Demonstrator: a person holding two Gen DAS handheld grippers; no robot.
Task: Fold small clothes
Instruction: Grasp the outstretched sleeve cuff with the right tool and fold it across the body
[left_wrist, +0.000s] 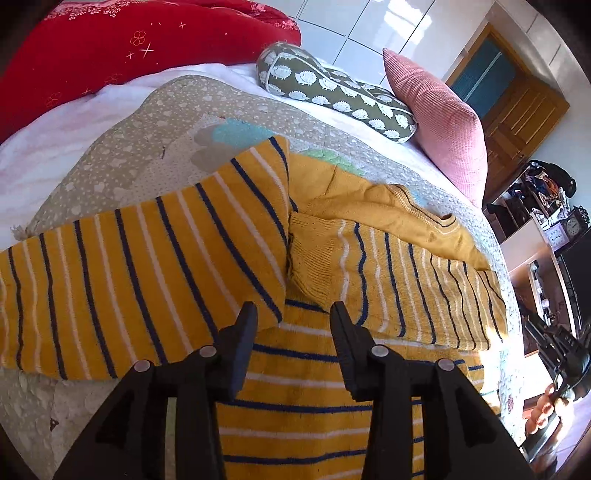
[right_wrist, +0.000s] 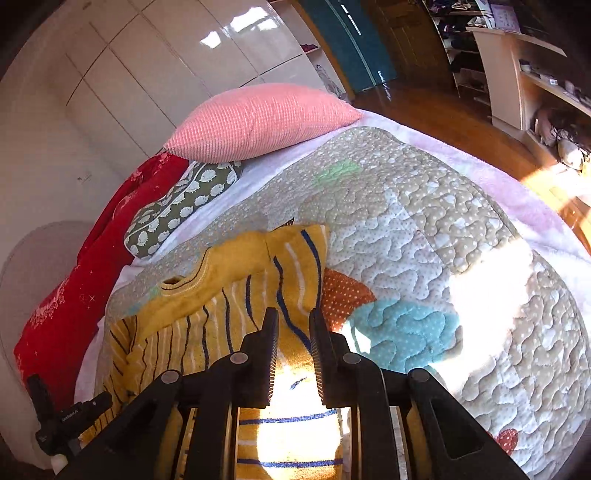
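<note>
Left-wrist view shows the yellow striped sweater (left_wrist: 295, 387) spread on the quilt (left_wrist: 147, 122), both sleeves folded across its chest. The left gripper (left_wrist: 293, 314) hangs above it, jaws apart, nothing between them. The right gripper (right_wrist: 293, 325) hovers over the sweater's edge, jaws narrowly parted, gripping nothing.
</note>
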